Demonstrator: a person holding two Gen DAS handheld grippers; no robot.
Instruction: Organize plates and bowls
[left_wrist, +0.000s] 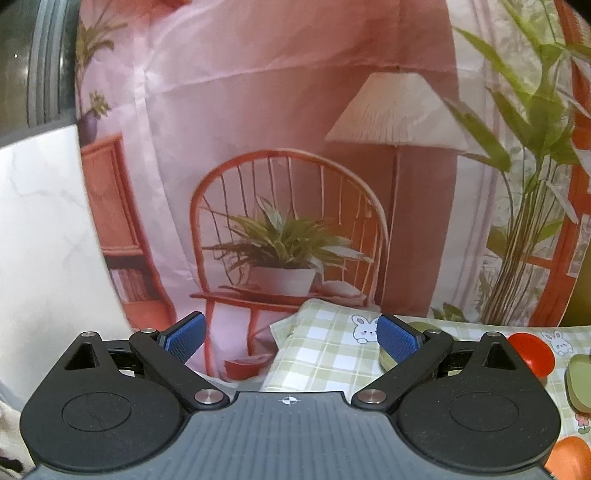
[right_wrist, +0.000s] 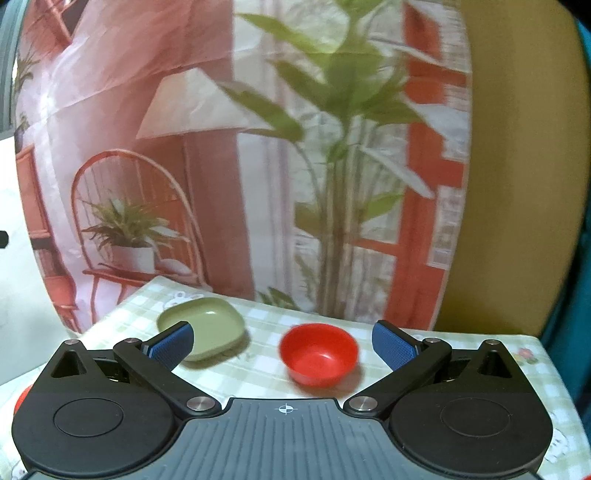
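In the right wrist view a green square plate (right_wrist: 207, 321) lies on the checked tablecloth (right_wrist: 266, 369), with a red bowl (right_wrist: 319, 352) to its right. My right gripper (right_wrist: 282, 347) hovers just before them, open and empty; its left pad overlaps the plate's near edge in the image. My left gripper (left_wrist: 291, 339) is open and empty near the table's left corner. Its right finger (left_wrist: 397, 341) hides most of a green plate (left_wrist: 419, 327). A red bowl (left_wrist: 532, 352) shows beyond that finger. Another green dish (left_wrist: 578, 384) is cut off at the right edge.
A printed fabric backdrop (left_wrist: 295, 166) with a chair, lamp and plants hangs right behind the table. An orange object (left_wrist: 570, 456) sits at the lower right. A red item (right_wrist: 22, 397) peeks at the left edge. A white wall (left_wrist: 44, 240) stands to the left.
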